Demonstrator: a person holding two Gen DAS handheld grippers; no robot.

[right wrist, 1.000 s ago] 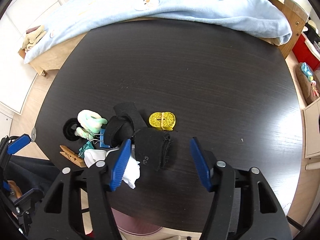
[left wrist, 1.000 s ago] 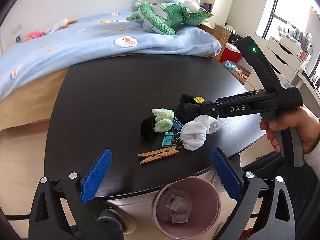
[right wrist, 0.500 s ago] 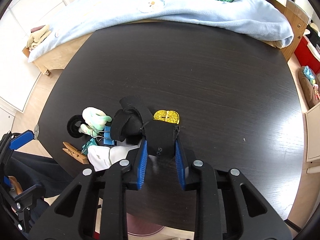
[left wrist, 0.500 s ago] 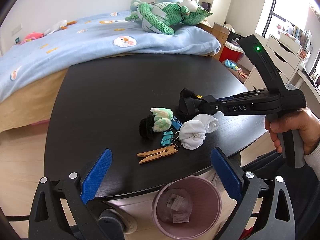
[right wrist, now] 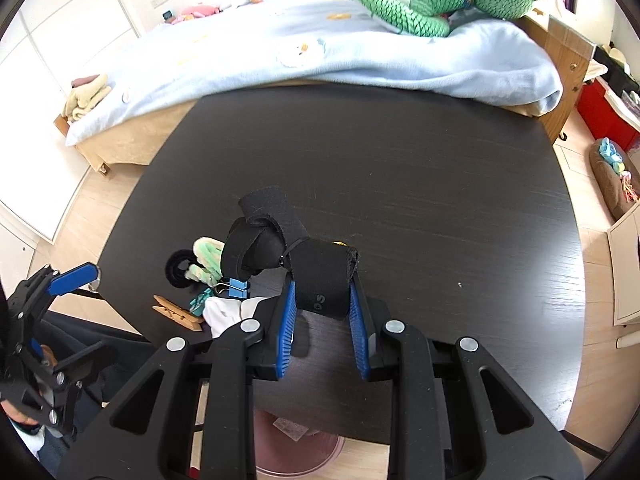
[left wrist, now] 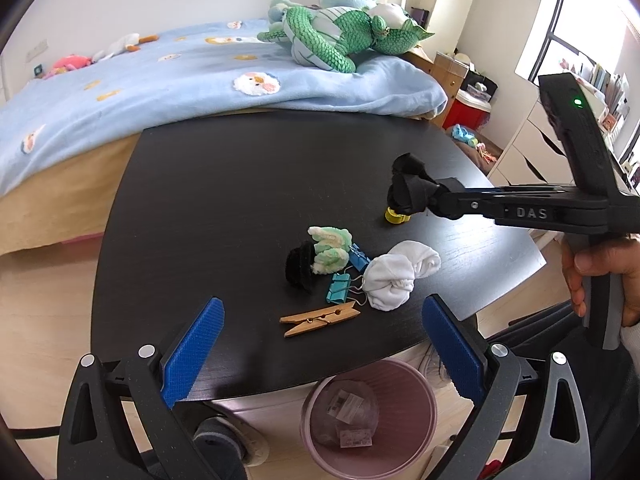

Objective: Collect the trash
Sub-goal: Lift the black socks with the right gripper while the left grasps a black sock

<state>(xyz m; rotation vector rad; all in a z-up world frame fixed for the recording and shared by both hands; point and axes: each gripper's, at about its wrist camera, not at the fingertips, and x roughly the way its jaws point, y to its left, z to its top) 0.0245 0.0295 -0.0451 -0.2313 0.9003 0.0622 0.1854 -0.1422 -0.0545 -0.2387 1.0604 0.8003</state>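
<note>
My right gripper [right wrist: 323, 307] is shut on a black fabric strap [right wrist: 320, 276], and the strap hangs lifted off the black table [right wrist: 400, 184]; in the left wrist view the black strap [left wrist: 410, 188] hovers above a yellow tape roll [left wrist: 396, 217]. On the table lie a white sock [left wrist: 394, 274], a green-and-cream fluffy item [left wrist: 330, 249], a black ring [left wrist: 300, 266], teal and blue binder clips [left wrist: 339, 287] and a wooden clothespin [left wrist: 320, 319]. My left gripper [left wrist: 320, 344] stands open over the table's near edge, holding nothing. A pink trash bin [left wrist: 368, 420] sits on the floor below that edge.
A bed with a light blue blanket [left wrist: 160, 76] and a green plush toy [left wrist: 344, 36] borders the table's far side. White drawers [left wrist: 536, 148] and a red box [left wrist: 468, 108] stand to the right. A person's hand [left wrist: 600, 276] grips the right gripper's handle.
The right gripper's jaws closed on the black strap and lifted it off the table, uncovering the yellow tape roll. The left gripper stayed put.
</note>
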